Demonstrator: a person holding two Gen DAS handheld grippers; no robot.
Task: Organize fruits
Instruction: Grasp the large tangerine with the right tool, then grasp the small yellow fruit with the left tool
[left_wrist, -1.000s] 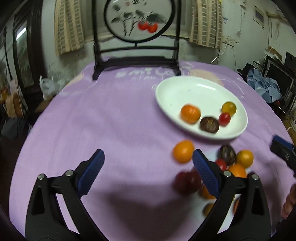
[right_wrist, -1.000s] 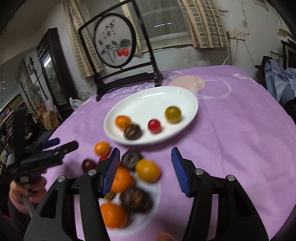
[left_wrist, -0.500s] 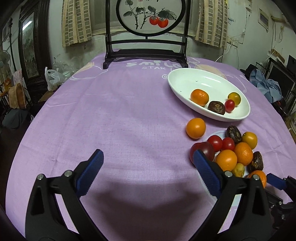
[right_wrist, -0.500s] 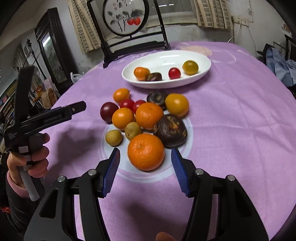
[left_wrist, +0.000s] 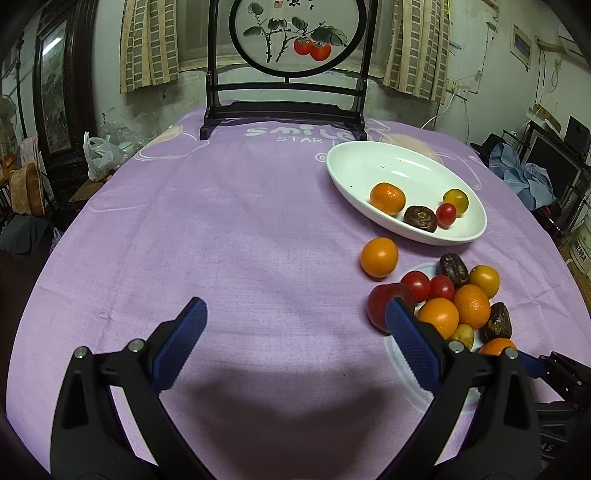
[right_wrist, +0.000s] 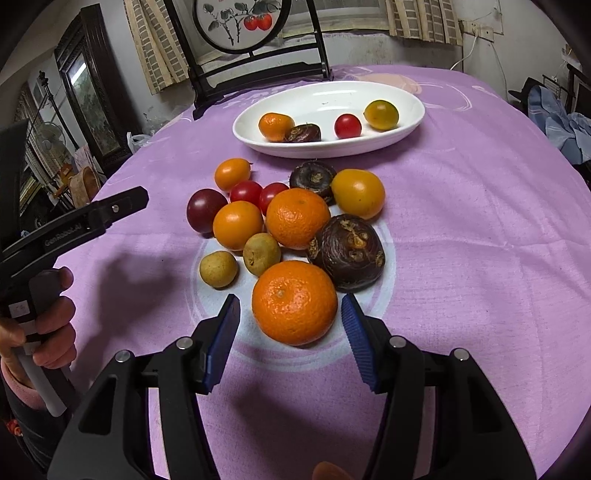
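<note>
Fingers of right gripper spread wide, flanking nearest mandarin without touching (front of fruit pile). Left gripper also spread, over bare purple cloth left of pile. White dish lies beyond the mandarin.

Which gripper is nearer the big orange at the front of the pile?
Right. The right gripper is open with the big orange just ahead between its fingers; the left gripper hovers open over bare cloth, off to the pile's left.
</note>
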